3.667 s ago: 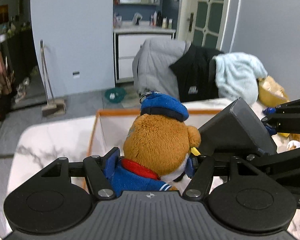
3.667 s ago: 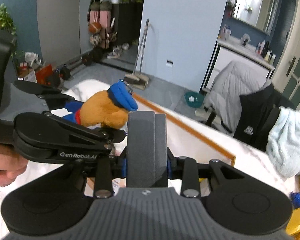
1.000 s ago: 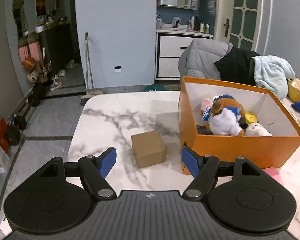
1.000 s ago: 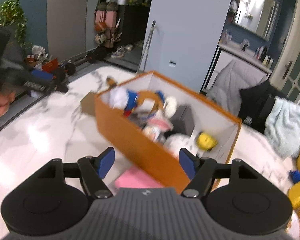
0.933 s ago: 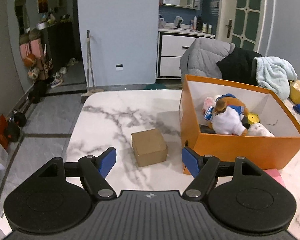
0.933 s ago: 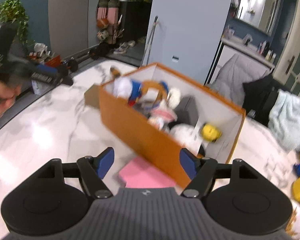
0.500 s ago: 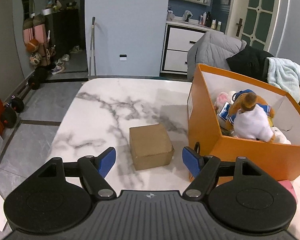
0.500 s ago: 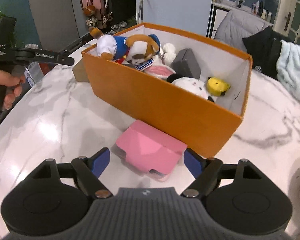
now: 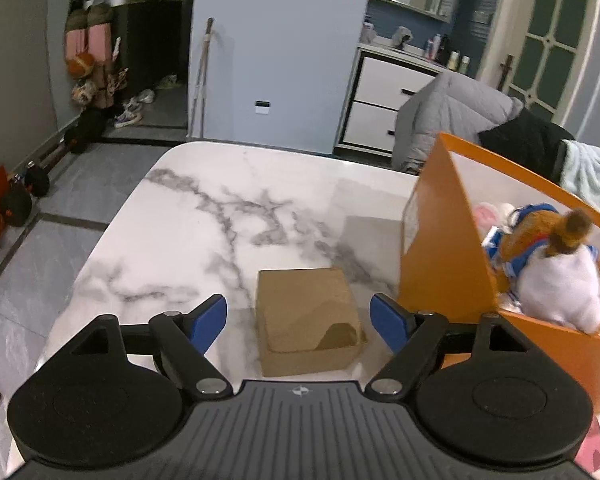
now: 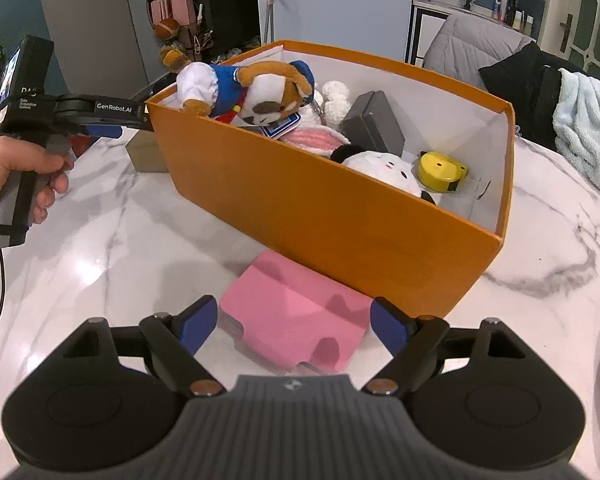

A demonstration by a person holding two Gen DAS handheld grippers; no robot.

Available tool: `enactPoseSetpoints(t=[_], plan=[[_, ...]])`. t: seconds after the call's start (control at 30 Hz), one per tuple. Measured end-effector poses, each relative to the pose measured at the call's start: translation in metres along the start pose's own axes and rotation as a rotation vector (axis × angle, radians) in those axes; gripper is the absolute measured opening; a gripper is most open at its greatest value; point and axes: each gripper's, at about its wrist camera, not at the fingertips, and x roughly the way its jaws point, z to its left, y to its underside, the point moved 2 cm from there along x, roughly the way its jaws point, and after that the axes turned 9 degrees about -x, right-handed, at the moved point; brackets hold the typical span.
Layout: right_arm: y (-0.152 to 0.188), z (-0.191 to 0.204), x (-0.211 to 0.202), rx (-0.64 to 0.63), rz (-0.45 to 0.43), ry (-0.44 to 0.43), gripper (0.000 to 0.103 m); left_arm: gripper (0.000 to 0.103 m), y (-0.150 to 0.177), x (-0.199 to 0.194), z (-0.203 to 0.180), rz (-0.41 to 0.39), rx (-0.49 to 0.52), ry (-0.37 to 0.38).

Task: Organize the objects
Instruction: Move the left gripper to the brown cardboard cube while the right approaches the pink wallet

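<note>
A small brown cardboard box (image 9: 308, 316) lies on the marble table, between the wide blue pads of my left gripper (image 9: 300, 322); its jaws are opening and do not touch it. A pink pouch (image 10: 296, 316) lies flat against the front wall of the orange box (image 10: 340, 216). My right gripper (image 10: 294, 326) hovers over the pouch, its jaws opening, pads clear of it. Inside the orange box lie a plush bear in blue clothes (image 10: 240, 84), a grey case (image 10: 374, 124), a white plush (image 10: 380, 168) and a yellow item (image 10: 440, 170). The orange box (image 9: 444, 264) stands right of the brown box.
A hand (image 10: 8, 176) holds the left gripper's handle at the left of the right wrist view. Behind the table stands a chair with a grey jacket (image 9: 452, 120), a black garment (image 10: 528, 76) and a light blue towel (image 10: 588, 120). The table's rounded edge (image 9: 112, 224) is at left.
Both grippers have sunk closer to the table and their jaws have widened. The brown box and the pink pouch now sit larger between the pads. The plush and grey case, held earlier, lie in the orange box.
</note>
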Motion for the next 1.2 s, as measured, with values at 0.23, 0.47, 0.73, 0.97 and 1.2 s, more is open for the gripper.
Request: enactPoseSetpoints(t=[0.23,0.47,0.73,0.97,1.2], plan=[[-0.002,0.005,0.015,0.001,0.002,0.009,0.085,0.093,0.002,0.011,0.006,0.008,-0.069,0.017],[0.000,0.009,0.020,-0.014,0.004,0.009,0.085,0.093,0.001,0.020,0.014,0.023,-0.279,0.117],[0.000,0.009,0.026,-0.027,-0.015,0.013,0.085,0.089,0.008,0.031,0.006,0.061,-0.200,0.027],[0.000,0.013,0.039,-0.035,-0.021,0.015,0.088,0.077,0.011,0.029,0.008,0.081,-0.108,0.017],[0.001,0.009,0.048,0.070,0.005,0.049,0.090,0.077,0.012,0.022,0.019,0.123,-0.081,0.020]])
